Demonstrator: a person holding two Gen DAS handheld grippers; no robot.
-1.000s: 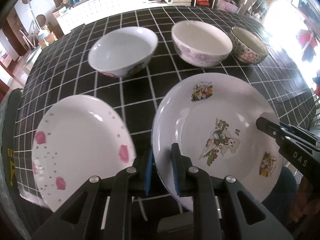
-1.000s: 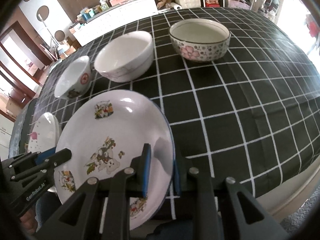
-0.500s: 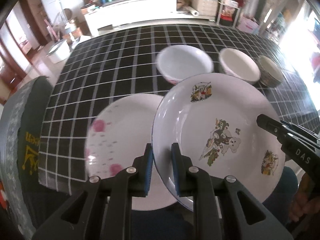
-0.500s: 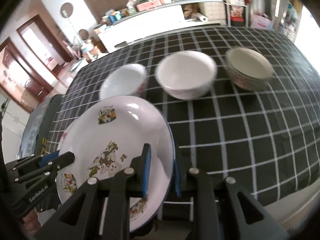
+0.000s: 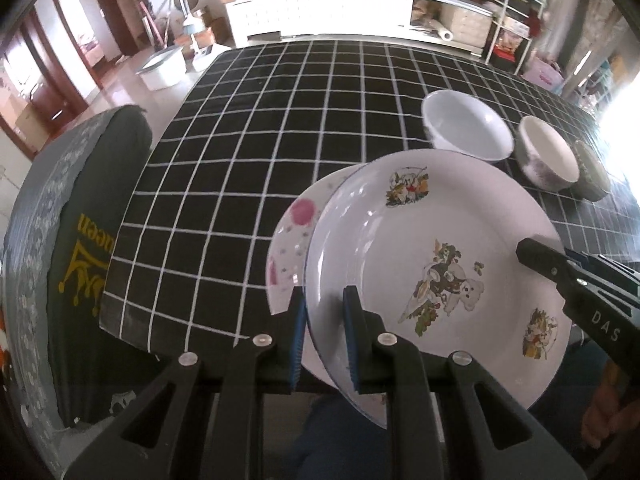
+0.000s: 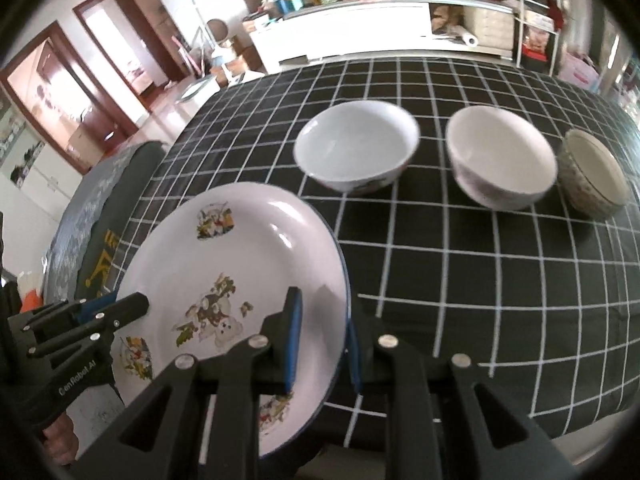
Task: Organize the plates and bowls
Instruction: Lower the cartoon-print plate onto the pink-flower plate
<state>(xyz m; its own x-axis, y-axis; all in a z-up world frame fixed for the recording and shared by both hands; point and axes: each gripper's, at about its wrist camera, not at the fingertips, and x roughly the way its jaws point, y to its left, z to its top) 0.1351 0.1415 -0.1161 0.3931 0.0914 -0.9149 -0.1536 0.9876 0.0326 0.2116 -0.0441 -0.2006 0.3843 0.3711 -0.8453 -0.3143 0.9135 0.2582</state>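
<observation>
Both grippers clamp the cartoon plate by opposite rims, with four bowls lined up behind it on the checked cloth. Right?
Not quite: three bowls, not four, per the right wrist view. The left gripper and right gripper do clamp the cartoon plate by opposite rims.

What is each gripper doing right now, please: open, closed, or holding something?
Left gripper: closed on the left rim of the cartoon plate.
Right gripper: closed on the right rim of the same plate.
</observation>
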